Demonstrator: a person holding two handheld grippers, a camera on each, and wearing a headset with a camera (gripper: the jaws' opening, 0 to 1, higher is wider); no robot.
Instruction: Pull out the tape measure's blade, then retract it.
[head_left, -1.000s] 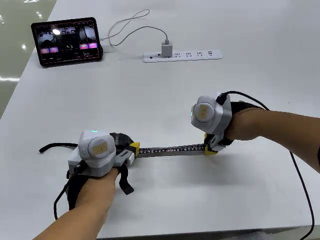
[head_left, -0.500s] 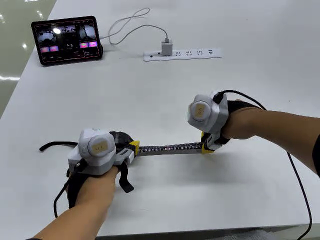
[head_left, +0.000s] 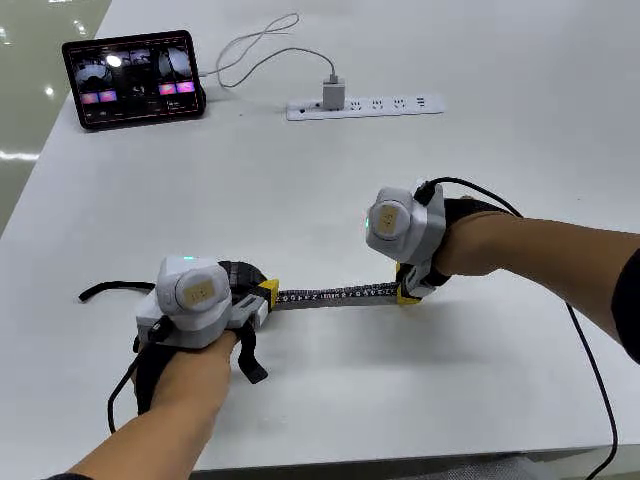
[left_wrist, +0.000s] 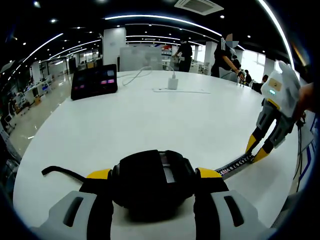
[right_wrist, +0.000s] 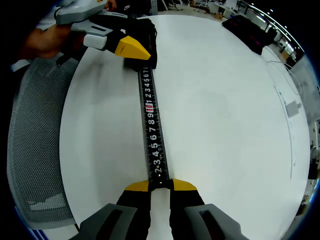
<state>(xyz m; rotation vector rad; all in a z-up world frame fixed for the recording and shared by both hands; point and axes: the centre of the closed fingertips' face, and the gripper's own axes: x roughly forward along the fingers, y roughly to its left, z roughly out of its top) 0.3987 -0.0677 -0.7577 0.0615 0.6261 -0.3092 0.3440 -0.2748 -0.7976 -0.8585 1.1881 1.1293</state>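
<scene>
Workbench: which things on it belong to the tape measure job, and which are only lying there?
Job in hand:
tape measure case, held in the left tool
blade, pulled out, its end gripped by the right tool

Just lying about:
tablet
power strip
charger plugged into the strip

The blade (head_left: 335, 296) lay low on the table (head_left: 300, 200), stretched between the left gripper (head_left: 262, 298), clamped on the tape measure (left_wrist: 152, 182), and the right gripper (head_left: 405, 293), pinching its tip. Together they formed a bar across the near tabletop. Beyond the blade the surface ran bare and wide. The power strip (head_left: 365, 108), charger (head_left: 333, 98), white cable (head_left: 260, 50) and tablet (head_left: 133, 80) stood well apart from the blade at the far side. Nearer than the blade, a bare band reached the edge, with a mesh chair (right_wrist: 35, 150) past it. A black strap (head_left: 105, 293) trailed off the blade's case end.
</scene>
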